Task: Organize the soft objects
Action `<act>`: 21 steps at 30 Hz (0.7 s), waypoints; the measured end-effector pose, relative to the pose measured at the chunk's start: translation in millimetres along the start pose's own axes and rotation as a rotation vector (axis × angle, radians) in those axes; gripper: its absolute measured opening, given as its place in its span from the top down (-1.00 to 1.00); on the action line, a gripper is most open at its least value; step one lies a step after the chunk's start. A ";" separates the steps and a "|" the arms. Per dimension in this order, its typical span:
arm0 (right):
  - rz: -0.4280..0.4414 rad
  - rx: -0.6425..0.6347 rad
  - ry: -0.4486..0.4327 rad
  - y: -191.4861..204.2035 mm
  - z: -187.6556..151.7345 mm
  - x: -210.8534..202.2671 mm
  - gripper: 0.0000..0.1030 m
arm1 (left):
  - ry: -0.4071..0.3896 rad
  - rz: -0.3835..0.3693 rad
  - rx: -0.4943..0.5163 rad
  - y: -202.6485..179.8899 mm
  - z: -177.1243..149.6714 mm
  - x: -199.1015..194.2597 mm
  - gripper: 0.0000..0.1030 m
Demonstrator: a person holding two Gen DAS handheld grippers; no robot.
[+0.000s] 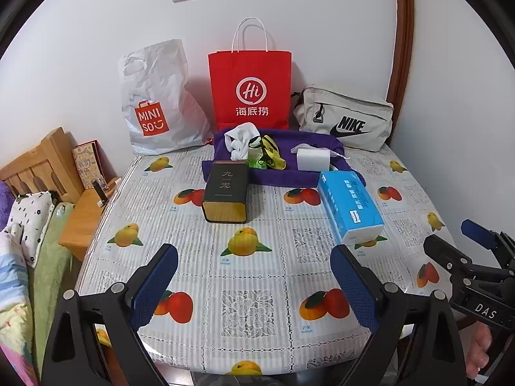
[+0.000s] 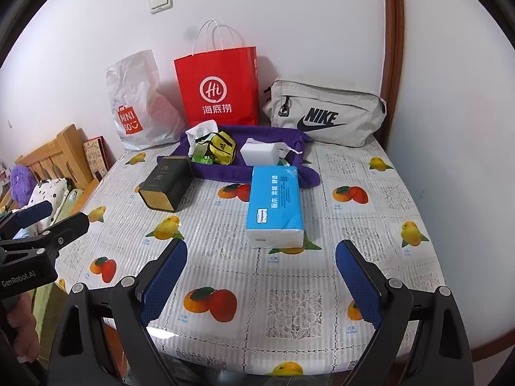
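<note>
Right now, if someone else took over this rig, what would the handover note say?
Left gripper: jaws open, empty, above the near table edge. Right gripper: the same.
On the fruit-print tablecloth, a purple towel holds a white cloth, a yellow-and-black pouch and a white block. The blue tissue pack and dark rectangular tin lie in front of it.
Done: nothing visibly sorted.
Left: organizing all soft items.

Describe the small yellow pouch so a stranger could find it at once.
Start at the red paper bag against the wall. Before it lies a purple cloth; the yellow pouch sits on it, between white fabric and a white block, alone in yellow with black trim.
</note>
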State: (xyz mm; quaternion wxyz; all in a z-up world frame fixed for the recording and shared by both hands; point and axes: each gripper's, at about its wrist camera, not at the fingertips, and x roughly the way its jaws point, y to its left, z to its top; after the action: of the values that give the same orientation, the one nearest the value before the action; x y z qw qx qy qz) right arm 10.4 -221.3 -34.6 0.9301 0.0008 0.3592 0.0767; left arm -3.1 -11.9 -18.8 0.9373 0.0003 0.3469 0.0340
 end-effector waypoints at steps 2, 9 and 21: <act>-0.003 0.000 0.001 -0.1 -0.4 0.1 -0.80 | 0.001 -0.001 0.001 0.3 0.0 -0.5 -0.86; -0.004 0.011 -0.001 -3.7 -0.5 -1.7 -0.80 | 0.009 0.001 0.010 -2.0 -1.0 -0.3 -0.86; -0.007 0.014 -0.008 -5.4 -0.9 -4.1 -0.80 | 0.010 -0.003 0.015 -4.9 0.2 -1.0 -0.86</act>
State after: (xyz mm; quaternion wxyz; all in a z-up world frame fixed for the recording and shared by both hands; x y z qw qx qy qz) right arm 7.6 -227.3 -32.8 0.9319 0.0063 0.3558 0.0708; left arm -3.4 -16.9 -18.1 0.9355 0.0069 0.3519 0.0301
